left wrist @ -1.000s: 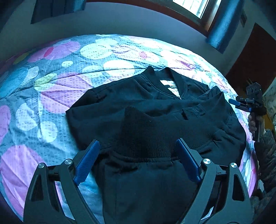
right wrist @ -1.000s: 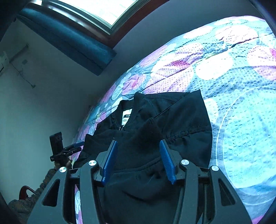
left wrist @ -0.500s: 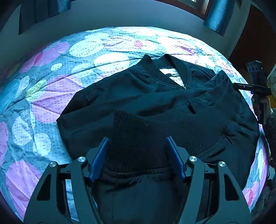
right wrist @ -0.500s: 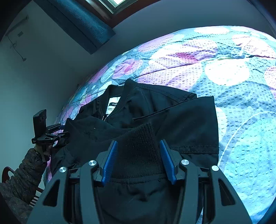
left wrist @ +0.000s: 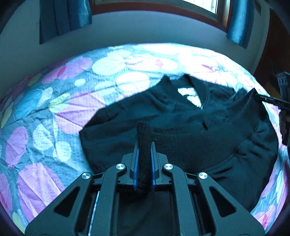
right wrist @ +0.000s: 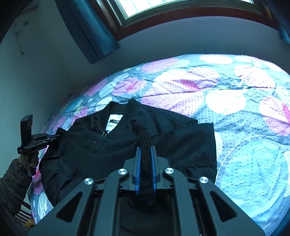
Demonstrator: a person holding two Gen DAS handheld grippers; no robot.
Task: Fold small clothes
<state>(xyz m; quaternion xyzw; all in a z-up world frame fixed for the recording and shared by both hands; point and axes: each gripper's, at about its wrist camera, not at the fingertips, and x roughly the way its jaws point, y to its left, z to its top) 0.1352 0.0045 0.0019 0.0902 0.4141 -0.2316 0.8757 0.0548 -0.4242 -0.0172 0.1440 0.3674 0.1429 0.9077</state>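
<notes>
The black jacket [left wrist: 181,116] lies flat on the flowered bed [left wrist: 54,112], collar toward the window. Left gripper [left wrist: 144,156] and right gripper [right wrist: 145,159] each clench a corner of its ribbed hem [left wrist: 190,143], pinched so the bottom can be carried up toward the collar in one even fold

There was one black jacket [left wrist: 181,127] on one bed [left wrist: 54,109], under a single flower-patterned bedspread [right wrist: 235,109]. Two claws were in view, the left claw [left wrist: 144,145] and the right claw [right wrist: 145,150], each with two blue-padded fingers. One white neck label [right wrist: 114,123] showed inside the collar. One window [right wrist: 163,7] was seen, with two blue curtains [left wrist: 63,18]. One sleeve [right wrist: 12,181] of the person was visible.
</notes>
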